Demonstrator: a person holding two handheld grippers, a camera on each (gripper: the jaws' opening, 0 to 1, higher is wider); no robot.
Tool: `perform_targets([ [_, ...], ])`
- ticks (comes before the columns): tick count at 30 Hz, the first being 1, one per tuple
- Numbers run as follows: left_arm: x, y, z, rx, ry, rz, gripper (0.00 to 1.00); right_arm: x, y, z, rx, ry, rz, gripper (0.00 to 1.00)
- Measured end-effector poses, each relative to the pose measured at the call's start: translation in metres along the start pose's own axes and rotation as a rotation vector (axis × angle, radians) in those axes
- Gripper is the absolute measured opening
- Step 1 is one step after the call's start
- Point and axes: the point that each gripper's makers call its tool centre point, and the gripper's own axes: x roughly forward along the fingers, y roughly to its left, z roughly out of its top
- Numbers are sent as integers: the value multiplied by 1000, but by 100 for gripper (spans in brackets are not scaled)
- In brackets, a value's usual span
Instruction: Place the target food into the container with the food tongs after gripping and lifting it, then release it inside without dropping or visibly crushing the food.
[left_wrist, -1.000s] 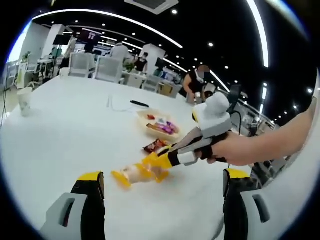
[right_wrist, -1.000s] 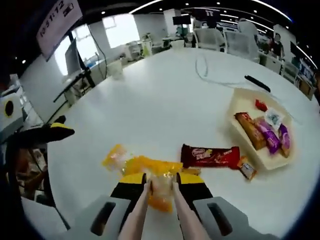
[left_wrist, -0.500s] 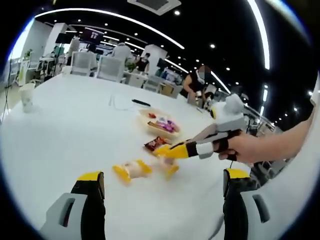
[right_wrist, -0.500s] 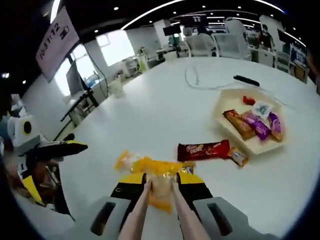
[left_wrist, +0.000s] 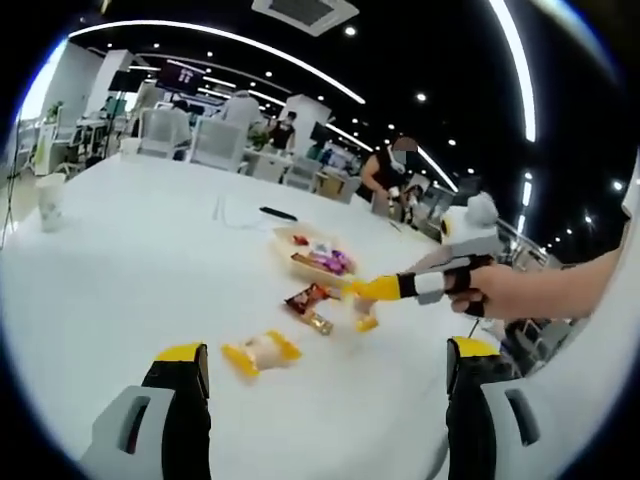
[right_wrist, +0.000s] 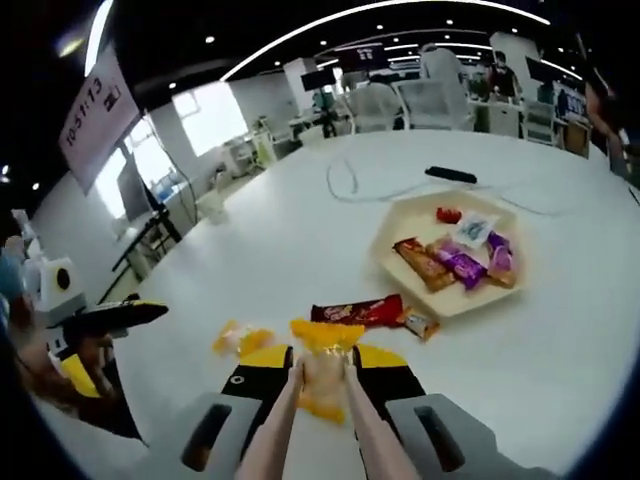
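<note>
A white counter (right_wrist: 300, 230) in an open office carries a beige tray (right_wrist: 400, 222) of wrapped snacks, a red chocolate bar (right_wrist: 356, 311) just beside it, and a yellow packet (right_wrist: 238, 339) nearer the camera. The right claw (right_wrist: 322, 372) is pinching tongs (right_wrist: 280, 430) whose tips grip an orange-yellow snack packet (right_wrist: 322, 385), held clear of the counter short of the tray. The left claw (left_wrist: 325, 375) stands spread, holding nothing.

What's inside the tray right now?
The tray holds several wrapped snacks: an orange-brown bar, purple packets, a white packet and a small red piece. Anything beneath them is hidden.
</note>
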Motion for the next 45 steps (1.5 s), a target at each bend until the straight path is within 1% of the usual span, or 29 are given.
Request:
perform_targets([
  [4, 1, -1, 1, 3, 0, -9, 99, -4, -8, 5, 3, -13, -13, 23],
  [11, 0, -3, 5, 12, 0, -17, 99, -11, -14, 12, 32, -47, -19, 22],
  [12, 0, -3, 5, 13, 0, -17, 99, -10, -16, 14, 22, -49, -15, 22],
  [13, -1, -4, 6, 14, 1, -19, 99, -9, -22, 16, -26, -28, -13, 22],
  [14, -1, -5, 7, 15, 2, -20, 99, -9, -25, 17, -30, -27, -19, 22],
  [17, -3, -9, 7, 27, 9, -26, 99, -18, -38, 33, -3, -51, -32, 22],
  [19, -6, -11, 7, 26, 7, -24, 99, -23, -46, 42, -16, -58, -48, 22],
  [20, -7, -11, 7, 23, 6, -21, 99, -25, -50, 46, -6, -71, -55, 22],
  [24, -10, -15, 3, 15, 5, -19, 99, -29, -63, 52, 8, -89, -84, 22],
  [25, -11, -16, 2, 15, 4, -20, 99, -30, -63, 52, 6, -88, -85, 22],
  [26, -11, -16, 1, 14, 5, -20, 99, -32, -66, 54, -11, -88, -96, 22],
  [27, -12, -17, 0, 12, 6, -21, 99, -32, -73, 56, -30, -75, -117, 22],
  [28, -12, -17, -1, 12, 7, -21, 99, -33, -79, 53, -58, -42, -139, 22],
  [29, -12, -17, -1, 11, 8, -21, 99, -32, -82, 53, -73, -29, -148, 22],
  [30, -11, -18, -3, 1, 17, -22, 99, -32, -91, 59, -110, -24, -173, 22],
  [31, -11, -18, -3, -5, 19, -23, 99, -31, -93, 61, -104, -25, -172, 22],
  [33, -13, -21, 2, -1, -2, -28, 99, -32, -100, 67, -109, -21, -181, 22],
  [37, -16, -22, 4, 3, -14, -24, 99, -37, -106, 82, -116, -41, -196, 22],
  [38, -17, -22, 4, 4, -16, -24, 99, -36, -106, 83, -113, -44, -195, 22],
  [39, -17, -22, 2, 4, -19, -24, 99, -31, -107, 86, -33, -52, -198, 22],
  [40, -16, -22, 1, 2, -19, -26, 99, -26, -107, 89, -6, -59, -193, 22],
  [42, -12, -27, -5, -7, 0, -40, 99, -14, -108, 97, 0, -70, -196, 22],
  [43, -11, -28, -5, -5, 5, -41, 99, -8, -107, 99, 11, -62, -202, 22],
  [44, -12, -30, -4, 7, 3, -45, 99, -6, -106, 103, 19, -70, -200, 22],
  [45, -12, -30, -3, 10, 1, -46, 99, -4, -106, 111, 23, -85, -219, 22],
])
